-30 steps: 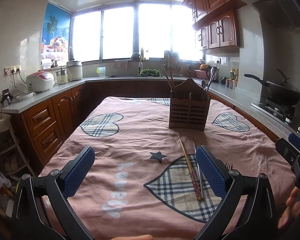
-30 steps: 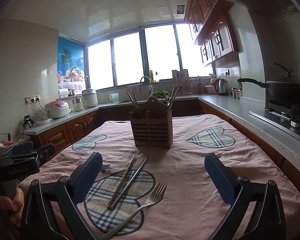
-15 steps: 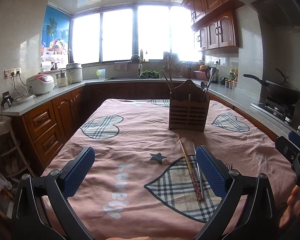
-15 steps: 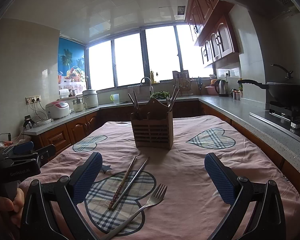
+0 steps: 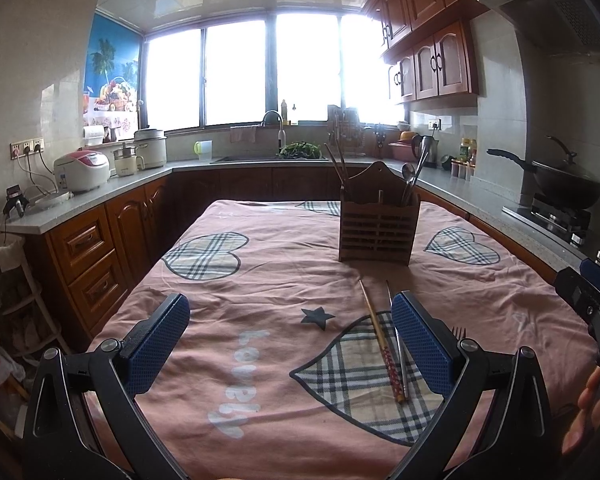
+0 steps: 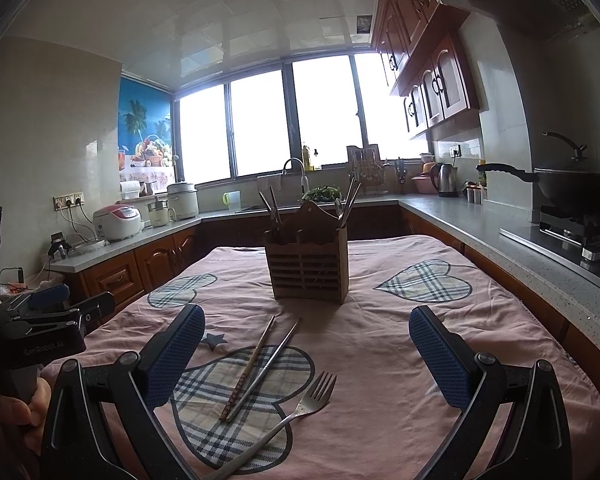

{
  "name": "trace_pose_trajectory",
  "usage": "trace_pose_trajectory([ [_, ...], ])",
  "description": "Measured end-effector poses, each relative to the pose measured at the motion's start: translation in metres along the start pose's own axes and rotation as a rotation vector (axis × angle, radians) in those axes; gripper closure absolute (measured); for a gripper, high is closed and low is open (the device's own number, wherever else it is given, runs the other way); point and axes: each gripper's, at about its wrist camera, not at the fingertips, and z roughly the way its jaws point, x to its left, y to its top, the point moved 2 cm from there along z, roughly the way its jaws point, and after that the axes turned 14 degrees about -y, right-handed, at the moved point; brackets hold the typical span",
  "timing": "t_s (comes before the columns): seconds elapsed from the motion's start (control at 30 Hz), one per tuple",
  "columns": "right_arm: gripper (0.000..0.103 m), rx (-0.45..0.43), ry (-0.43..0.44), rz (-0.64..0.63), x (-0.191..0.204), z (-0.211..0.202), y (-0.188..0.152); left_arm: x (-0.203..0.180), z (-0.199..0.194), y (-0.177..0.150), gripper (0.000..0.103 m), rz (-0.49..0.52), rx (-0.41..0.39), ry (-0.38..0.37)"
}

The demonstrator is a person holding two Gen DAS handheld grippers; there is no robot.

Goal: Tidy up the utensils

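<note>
A wooden utensil holder (image 5: 376, 224) (image 6: 307, 266) stands mid-table with chopsticks and spoons in it. In front of it lie a wooden chopstick (image 5: 381, 340) (image 6: 249, 366), a metal chopstick (image 5: 397, 344) (image 6: 269, 364) and a metal fork (image 6: 296, 412), whose tines peek past my left gripper's right finger (image 5: 459, 332). My left gripper (image 5: 290, 340) is open and empty above the near table. My right gripper (image 6: 306, 356) is open and empty, with the loose utensils between and below its fingers.
The table has a pink cloth (image 5: 260, 280) with plaid hearts. Counters run around it: rice cookers (image 5: 82, 170) at left, a sink (image 5: 272, 156) at the back, a wok on the stove (image 5: 564, 188) at right. Each gripper shows at the edge of the other's view.
Both views have shifted only slightly; the grippers stay open and the utensils have not moved.
</note>
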Motion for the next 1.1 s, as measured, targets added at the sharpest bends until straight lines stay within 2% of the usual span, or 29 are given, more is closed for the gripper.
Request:
trace_pose_trajectory([
  [1.1,0.0,-0.006,0.009,-0.002,0.0001,-0.0009,0.0031,-0.0002,0.001,0.0011,0.0,0.007,0.001,-0.003],
])
